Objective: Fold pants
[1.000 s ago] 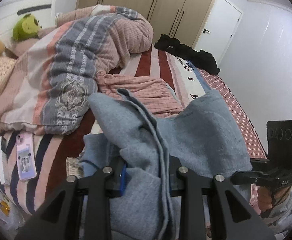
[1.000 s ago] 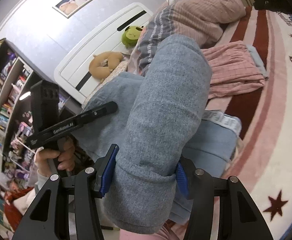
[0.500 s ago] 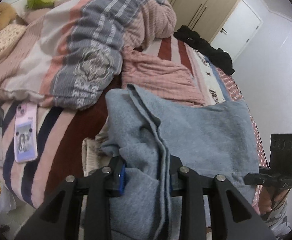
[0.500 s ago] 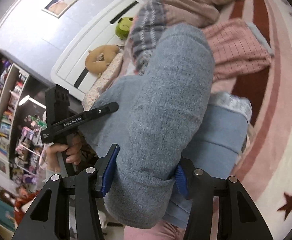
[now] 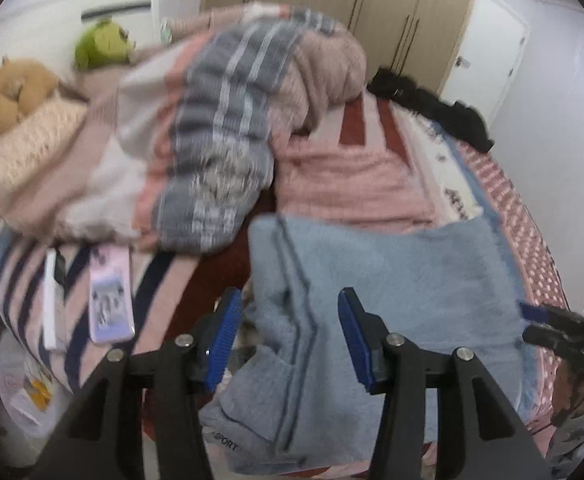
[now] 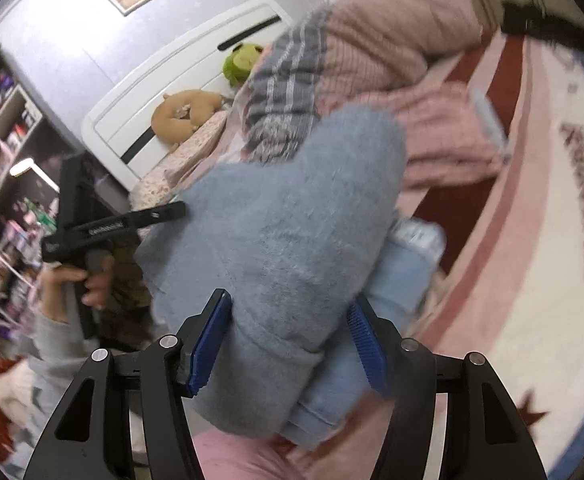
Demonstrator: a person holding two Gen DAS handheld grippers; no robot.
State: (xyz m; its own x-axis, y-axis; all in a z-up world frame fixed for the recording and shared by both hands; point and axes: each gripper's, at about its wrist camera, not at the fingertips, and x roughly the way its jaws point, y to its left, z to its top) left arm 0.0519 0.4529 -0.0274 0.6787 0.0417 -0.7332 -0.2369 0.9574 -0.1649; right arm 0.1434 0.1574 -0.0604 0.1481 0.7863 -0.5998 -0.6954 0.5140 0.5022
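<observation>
Left wrist view shows my left tool (image 5: 285,334) opening, its blue pads clear of the grey-blue pants (image 5: 392,292) lying between them on the bed (image 5: 532,216). My right tool (image 6: 287,340) is opening too; the folded bundle sits between its jaws, pads seemingly just off the cloth. I judge the fold laid down on the bed's near edge, with release and perhaps smoothing left.

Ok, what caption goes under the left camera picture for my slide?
Left gripper opening over folded grey-blue pants on a striped bed.
</observation>
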